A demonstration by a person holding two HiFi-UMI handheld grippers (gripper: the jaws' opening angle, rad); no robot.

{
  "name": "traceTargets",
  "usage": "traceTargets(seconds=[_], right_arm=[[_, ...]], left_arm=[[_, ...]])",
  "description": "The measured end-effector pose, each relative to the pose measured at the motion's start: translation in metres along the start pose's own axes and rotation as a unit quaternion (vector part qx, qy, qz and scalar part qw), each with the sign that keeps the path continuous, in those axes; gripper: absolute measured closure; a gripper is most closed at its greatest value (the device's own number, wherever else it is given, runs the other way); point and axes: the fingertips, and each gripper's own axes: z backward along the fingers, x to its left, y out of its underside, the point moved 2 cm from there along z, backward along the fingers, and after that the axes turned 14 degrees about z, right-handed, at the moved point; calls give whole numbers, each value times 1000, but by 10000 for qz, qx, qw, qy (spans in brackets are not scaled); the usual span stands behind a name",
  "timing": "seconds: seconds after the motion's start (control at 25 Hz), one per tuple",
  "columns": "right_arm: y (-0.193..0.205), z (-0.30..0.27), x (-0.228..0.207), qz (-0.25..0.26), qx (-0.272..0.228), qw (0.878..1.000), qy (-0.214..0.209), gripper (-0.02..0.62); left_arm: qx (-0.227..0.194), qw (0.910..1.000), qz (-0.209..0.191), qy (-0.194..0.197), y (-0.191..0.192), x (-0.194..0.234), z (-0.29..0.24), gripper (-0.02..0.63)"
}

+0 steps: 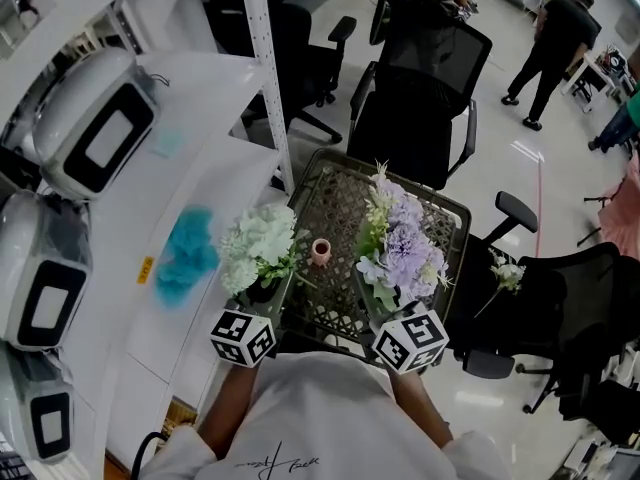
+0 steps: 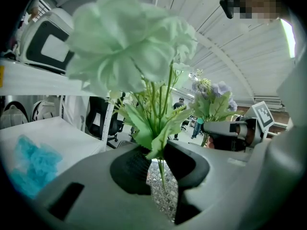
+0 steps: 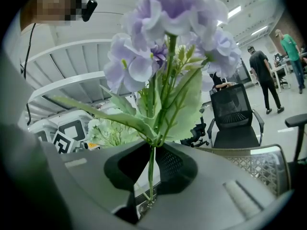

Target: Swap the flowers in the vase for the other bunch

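Clenched on thin stems on both sides: white bunch (image 1: 258, 246) in left tongs (image 2: 156, 162), lilac bunch (image 1: 405, 253) in right tongs (image 3: 151, 169), stems upright. Ahead and below, midway between the two tongs: vase (image 1: 321, 251), mouth up, seemingly empty, on mesh table (image 1: 340, 203). About equally near to either. Probably calls for a carry inward, then straight down; open room above.

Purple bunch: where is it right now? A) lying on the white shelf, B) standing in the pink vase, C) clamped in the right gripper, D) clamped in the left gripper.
C: the right gripper has its jaws shut on the stem of the purple bunch.
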Motion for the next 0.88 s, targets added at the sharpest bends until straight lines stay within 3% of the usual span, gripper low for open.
traceTargets(seconds=[0.88], right_arm=[[-9, -49, -9, 23, 109, 9999, -1, 548]], left_arm=[[-9, 10000, 75, -11, -23, 25, -12, 518]])
